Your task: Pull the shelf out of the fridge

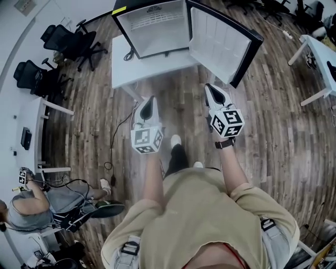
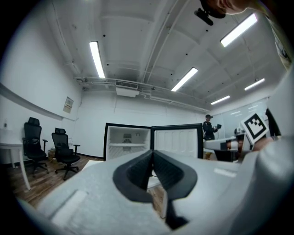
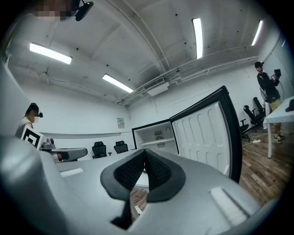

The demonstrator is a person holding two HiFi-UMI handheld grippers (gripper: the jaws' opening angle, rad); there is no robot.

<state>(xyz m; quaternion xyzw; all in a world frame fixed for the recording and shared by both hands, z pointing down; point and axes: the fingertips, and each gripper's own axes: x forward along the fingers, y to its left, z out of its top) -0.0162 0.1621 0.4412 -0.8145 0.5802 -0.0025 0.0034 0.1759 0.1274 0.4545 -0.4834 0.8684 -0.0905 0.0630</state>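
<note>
Starting at the left wall, two black office chairs (image 1: 65,39) stand on the wood floor, and nearer the corner a seated person (image 1: 34,207) sits by a desk with a black cable (image 1: 112,149) trailing across the boards. Next comes a white table (image 1: 157,68), and at its far edge stands the small black fridge (image 1: 152,10) with its white inside facing us. The shelf (image 2: 127,144) is inside the fridge, lying flat from wall to wall about halfway up the compartment, with neither tool touching it. Before the table's near edge the person holds both tools level and pointed at the fridge, well short of it. The left gripper (image 1: 150,100) hangs above the floor just off the table's near left corner; its own view shows the dark ribbed pads (image 2: 138,172) pressed together at the tips with nothing between them. The right gripper (image 1: 209,86) sits a little farther forward, beside the table's near right corner, and its pads (image 3: 124,172) are likewise closed against each other and empty. Right of it the fridge door (image 1: 220,42) is swung wide open past the table's right edge. Beyond that, another white table (image 1: 321,55) stands by the right wall, and a standing person (image 3: 268,87) is off there with a device in their hands.
</note>
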